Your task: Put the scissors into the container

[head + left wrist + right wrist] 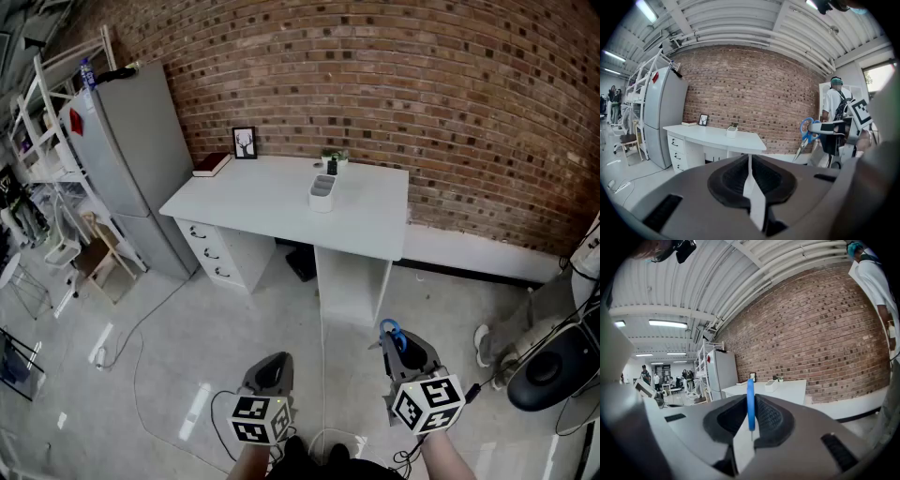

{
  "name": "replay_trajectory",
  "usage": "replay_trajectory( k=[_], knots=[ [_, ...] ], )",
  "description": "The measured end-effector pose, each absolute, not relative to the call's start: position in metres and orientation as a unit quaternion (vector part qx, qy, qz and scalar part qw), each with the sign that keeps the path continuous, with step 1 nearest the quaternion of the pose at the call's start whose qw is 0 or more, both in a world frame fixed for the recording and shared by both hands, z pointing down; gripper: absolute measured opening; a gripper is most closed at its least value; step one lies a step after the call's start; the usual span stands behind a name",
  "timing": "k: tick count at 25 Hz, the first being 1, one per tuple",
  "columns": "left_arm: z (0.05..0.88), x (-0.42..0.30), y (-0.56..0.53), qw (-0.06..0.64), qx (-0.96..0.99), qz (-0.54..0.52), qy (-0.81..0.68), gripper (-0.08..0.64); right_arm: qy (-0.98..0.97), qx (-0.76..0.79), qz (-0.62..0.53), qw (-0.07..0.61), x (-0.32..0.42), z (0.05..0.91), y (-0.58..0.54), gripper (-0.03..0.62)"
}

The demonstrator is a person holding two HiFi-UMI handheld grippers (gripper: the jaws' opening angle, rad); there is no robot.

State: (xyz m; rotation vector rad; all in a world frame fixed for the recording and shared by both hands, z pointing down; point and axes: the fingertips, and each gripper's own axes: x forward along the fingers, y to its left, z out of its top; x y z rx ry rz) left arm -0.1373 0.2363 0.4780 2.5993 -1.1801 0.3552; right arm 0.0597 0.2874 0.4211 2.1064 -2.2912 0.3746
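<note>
My right gripper (pixel 397 345) has its jaws clamped on the scissors (pixel 750 402), pinching the blue handle edge-on so the loop stands up between them. In the left gripper view the blades hang down and out below the grip, which I judge leaves the points free to go in first. My left gripper (pixel 270 364) carries nothing: its jaws are pressed together with only a thin seam between them. I hold it low at my left side, out of the way, since one grip looks enough for a tool this light.

The container (pixel 322 191), a small white tub, stands on the far part of the white table (pixel 253 202), toward its right half and just in front of a small potted plant (pixel 333 160). I stand on the bare floor well apart from that table, so the scissors are nowhere near the container yet. Both grippers point toward the table, so the tub shows in each gripper view. The next need, I judge, is to close that gap and come in above the tub's open top.
</note>
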Motion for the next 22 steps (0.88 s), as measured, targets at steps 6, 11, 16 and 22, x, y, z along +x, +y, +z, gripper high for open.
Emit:
replay_trajectory(
  k=[6,11,16,22],
  knots=[
    [0.476,-0.129,0.234,0.131,0.894,0.122,-0.412,0.026,-0.734,0.668,0.122,0.013,0.067,0.423,0.285,0.048],
    [0.472,-0.123,0.232,0.128,0.893,0.119,-0.414,0.026,-0.731,0.668,0.137,0.028,0.072,0.438,0.286,0.048],
    [0.473,-0.122,0.232,0.129,0.890,0.117,-0.420,0.026,-0.730,0.667,0.147,0.027,0.075,0.446,0.288,0.049],
    [0.478,-0.128,0.220,0.131,0.887,0.118,-0.427,0.026,-0.729,0.668,0.146,0.015,0.077,0.446,0.274,0.049]
  ],
)
